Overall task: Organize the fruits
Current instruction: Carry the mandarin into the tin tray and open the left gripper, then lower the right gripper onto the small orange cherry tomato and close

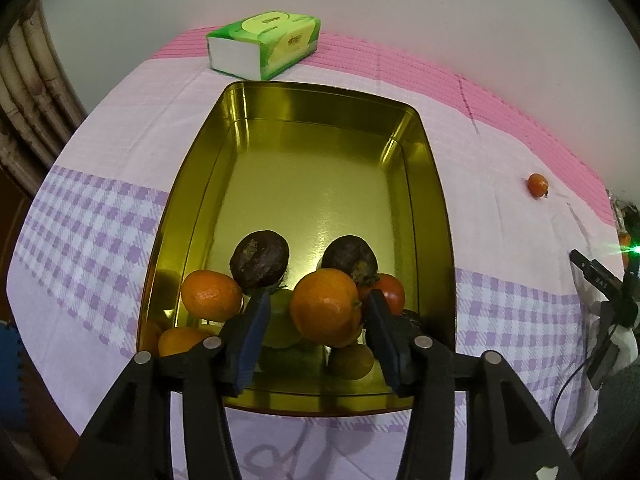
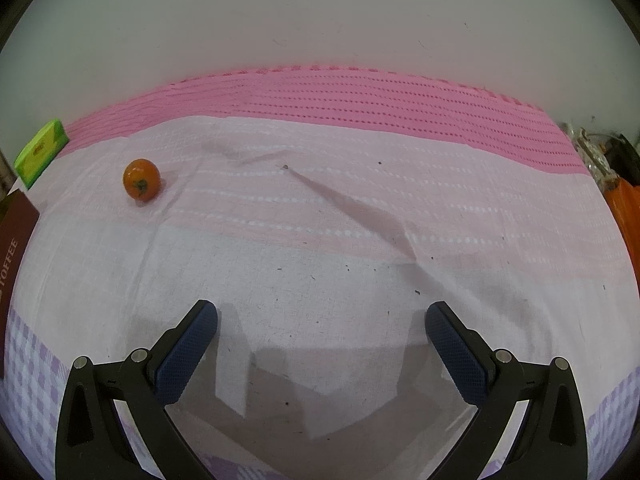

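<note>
Left wrist view, left to right. A gold tin tray (image 1: 434,208) sits on the pink and lilac checked cloth (image 1: 100,208). A green tissue pack (image 1: 266,42) lies on the cloth at 12 o'clock from the tray, just beyond its far rim. Fruit is piled at the tray's near end: one orange (image 1: 211,295) at the left, two dark passion fruits (image 1: 260,258) behind, a larger orange (image 1: 325,307) in the middle, a red persimmon (image 1: 390,294) at its right.

The left gripper (image 1: 318,326) hangs over the near end with its jaws moderately apart; the larger orange sits between the pads (image 1: 256,328). Whether they touch it cannot be told.

A lone small persimmon (image 1: 538,185) lies on the cloth at 2 o'clock from the tray, well apart from it.

Right wrist view: the same fruit (image 2: 141,179) lies at 10 o'clock from the right gripper (image 2: 320,320), well apart. That gripper is spread wide over bare cloth, holding nothing.
</note>
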